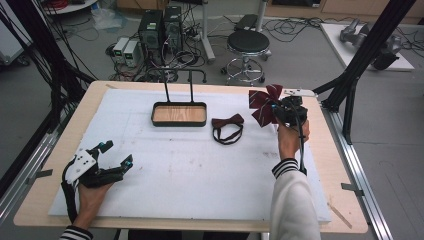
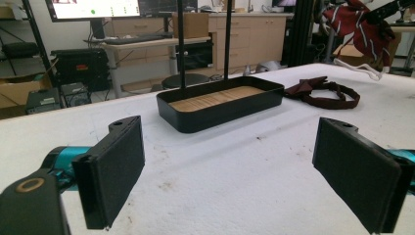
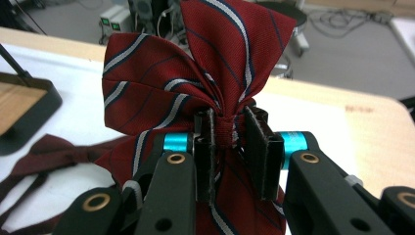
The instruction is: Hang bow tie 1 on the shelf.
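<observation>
My right gripper [image 1: 278, 109] [image 3: 226, 134] is shut on the knot of a red striped bow tie [image 1: 263, 102] [image 3: 195, 83], held up in the air above the right side of the white mat; the same tie [image 2: 359, 27] hangs at the top right of the left gripper view. A plain dark maroon bow tie [image 1: 227, 127] [image 2: 320, 93] [image 3: 34, 156] with its strap lies on the mat to the right of the black tray [image 1: 179, 121] [image 2: 220, 115] with a wooden floor. At the front left, my left gripper [image 1: 116, 153] [image 2: 230, 171] rests low, open and holding nothing.
Two thin black posts [image 1: 166, 90] rise behind the tray to a handle. The white mat [image 1: 175, 170] covers a wooden table [image 1: 345, 210]. Beyond the far edge stand a stool [image 1: 247, 47], computer boxes [image 1: 160, 30] and cables. Black frame bars [image 1: 367, 47] slant at the right.
</observation>
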